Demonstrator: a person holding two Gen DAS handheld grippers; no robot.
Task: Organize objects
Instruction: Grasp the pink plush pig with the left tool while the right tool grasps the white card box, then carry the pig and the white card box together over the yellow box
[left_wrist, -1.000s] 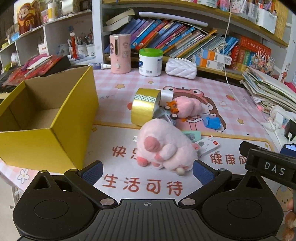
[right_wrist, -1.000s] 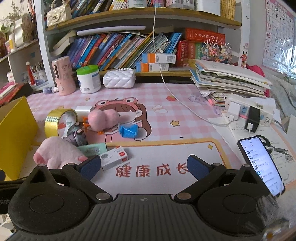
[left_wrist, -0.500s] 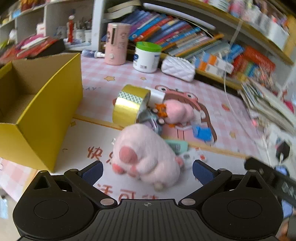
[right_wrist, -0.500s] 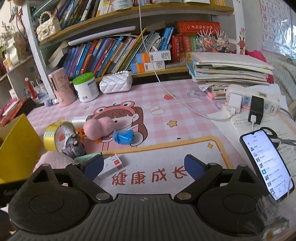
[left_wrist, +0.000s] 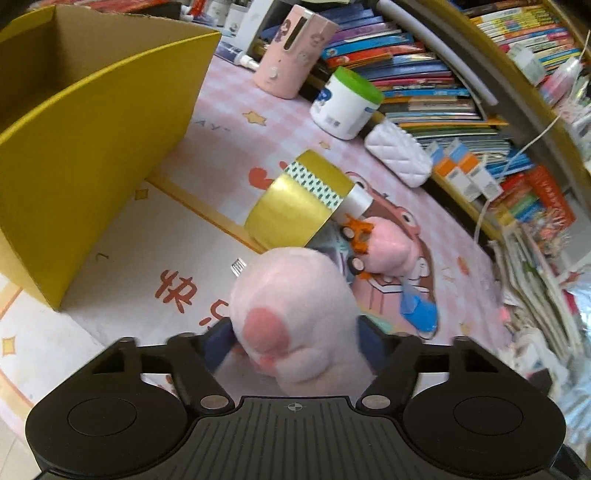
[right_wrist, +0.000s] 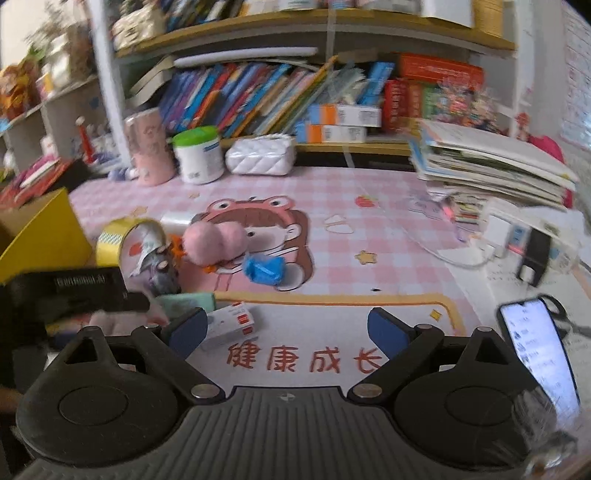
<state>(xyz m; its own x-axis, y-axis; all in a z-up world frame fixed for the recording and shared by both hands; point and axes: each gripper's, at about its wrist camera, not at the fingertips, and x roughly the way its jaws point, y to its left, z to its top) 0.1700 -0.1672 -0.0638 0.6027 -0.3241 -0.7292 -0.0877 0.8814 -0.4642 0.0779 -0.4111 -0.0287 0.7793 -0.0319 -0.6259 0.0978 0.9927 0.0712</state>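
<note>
Left claw (left_wrist: 293, 341) clamped on the large pink plush toy (left_wrist: 295, 306), which fills the gap between its blue pads at the near edge of the counter (left_wrist: 122, 258). Gold tape roll (left_wrist: 299, 206) and a smaller pink plush (left_wrist: 391, 247) lie just behind. Right claw (right_wrist: 288, 328) hovers with its fingers apart, holding nothing, near a small white-and-red box (right_wrist: 231, 325). Step in hand: pick-up of the plush. The next move probably calls for a lift and a leftward carry over the wall of the yellow cardboard box (left_wrist: 92, 147).

Box (left_wrist: 92, 147) left of tape roll (left_wrist: 295, 206); plush (left_wrist: 295, 306) before it — jar (left_wrist: 345, 103) behind.
</note>
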